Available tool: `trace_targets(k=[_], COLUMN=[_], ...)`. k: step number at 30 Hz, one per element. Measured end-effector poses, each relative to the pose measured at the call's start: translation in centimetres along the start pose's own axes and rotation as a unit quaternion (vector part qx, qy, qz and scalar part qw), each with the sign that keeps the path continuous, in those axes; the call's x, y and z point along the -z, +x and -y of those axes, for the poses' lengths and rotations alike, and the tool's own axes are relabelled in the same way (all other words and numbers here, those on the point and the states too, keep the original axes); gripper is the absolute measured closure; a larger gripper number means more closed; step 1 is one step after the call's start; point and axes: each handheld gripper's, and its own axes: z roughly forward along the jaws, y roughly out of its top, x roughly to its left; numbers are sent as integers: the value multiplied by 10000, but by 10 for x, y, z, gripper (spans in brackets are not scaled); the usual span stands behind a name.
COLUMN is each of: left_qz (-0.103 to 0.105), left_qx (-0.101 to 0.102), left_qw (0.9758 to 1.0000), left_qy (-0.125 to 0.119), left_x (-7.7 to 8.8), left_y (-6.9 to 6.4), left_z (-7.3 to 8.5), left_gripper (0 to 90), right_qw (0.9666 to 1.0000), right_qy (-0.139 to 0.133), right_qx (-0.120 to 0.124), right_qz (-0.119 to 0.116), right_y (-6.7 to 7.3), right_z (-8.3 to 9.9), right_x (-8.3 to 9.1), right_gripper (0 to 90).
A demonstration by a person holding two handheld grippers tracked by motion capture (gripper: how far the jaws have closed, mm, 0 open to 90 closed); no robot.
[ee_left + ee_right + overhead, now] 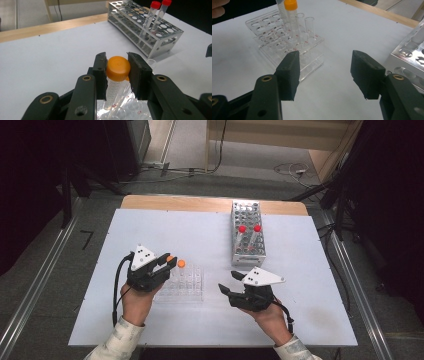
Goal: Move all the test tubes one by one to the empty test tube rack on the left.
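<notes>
My left gripper (169,262) is shut on an orange-capped tube (113,88), its pads (101,68) pressing the cap from both sides. The tube hangs upright with its lower end over the clear plastic rack (192,292). A second orange-capped tube (181,263) stands in that rack just to the right; the right gripper view has it at the rack's far side (290,7). My right gripper (227,281) rests on the table right of the rack, open, with nothing between its jaws (325,67).
A metal rack (247,245) stands at the back right with two red-capped tubes (242,229) (257,228) in it. Two uncapped clear tubes (310,26) stand in the plastic rack. White table surface (150,227) lies between the racks.
</notes>
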Motion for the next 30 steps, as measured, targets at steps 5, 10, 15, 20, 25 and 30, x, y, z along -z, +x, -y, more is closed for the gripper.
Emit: trace_targets(k=[5,10,15,20,25,30], left_qz=[19,35,66,57,-6,-66], left_qx=[51,73,129,175,249,274], left_qw=[10000,10000,9999,9998,9996,9995], left_qy=[11,24,15,-63,-138,-164], left_x=[-2,-3,-2,-1,-1,-1], left_y=[0,0,1,1,0,-4], left_z=[3,3,3,2,1,0], left_gripper=[681,653,631,572,425,267], right_qw=[10000,10000,10000,9998,9993,9981], right_qy=[3,16,-12,-48,-92,-164], right_qx=[3,-5,1,-125,-209,-387], right_qz=[13,23,70,174,303,443], right_y=[0,0,-1,-6,-11,-20], right_z=[0,1,1,1,-1,-2], right_x=[0,-1,-1,-1,-3,-4], right_gripper=[389,388,387,383,372,369])
